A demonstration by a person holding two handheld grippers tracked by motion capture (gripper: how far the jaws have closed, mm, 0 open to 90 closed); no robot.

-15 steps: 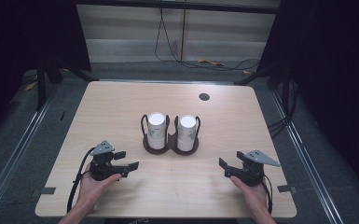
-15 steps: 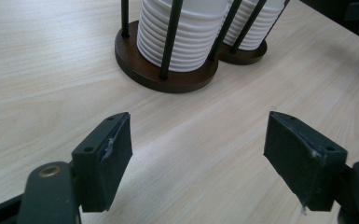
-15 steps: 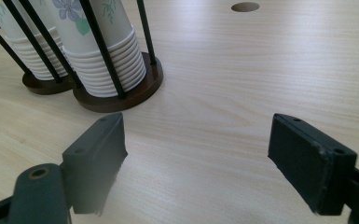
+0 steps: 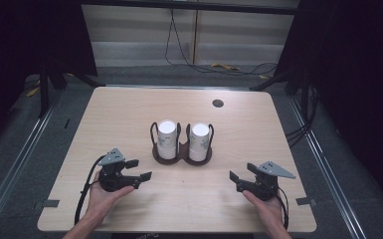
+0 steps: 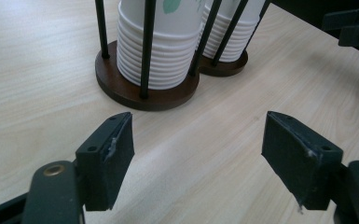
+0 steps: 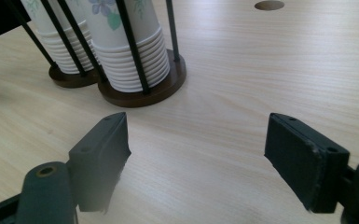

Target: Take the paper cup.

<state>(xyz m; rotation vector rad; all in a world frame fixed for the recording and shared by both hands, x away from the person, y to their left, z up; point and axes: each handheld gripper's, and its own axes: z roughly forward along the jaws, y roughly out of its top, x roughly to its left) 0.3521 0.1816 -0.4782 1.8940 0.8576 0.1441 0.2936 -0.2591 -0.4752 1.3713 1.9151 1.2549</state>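
No text, label, brand, number or sign can be read anywhere. The paper cups [image 6: 121, 42] stacked in the holder are printed with a flower-and-leaf pattern in purple and green, seen in the right gripper view, but no lettering can be made out on them. A green patch of the same print is seen on the cups in the left gripper view, again without words.

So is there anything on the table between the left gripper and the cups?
Nothing visible. The left gripper is open and points toward the cup holder, with bare table between them. Close up, though, the holder's thin black rods stand around the stack of cups.
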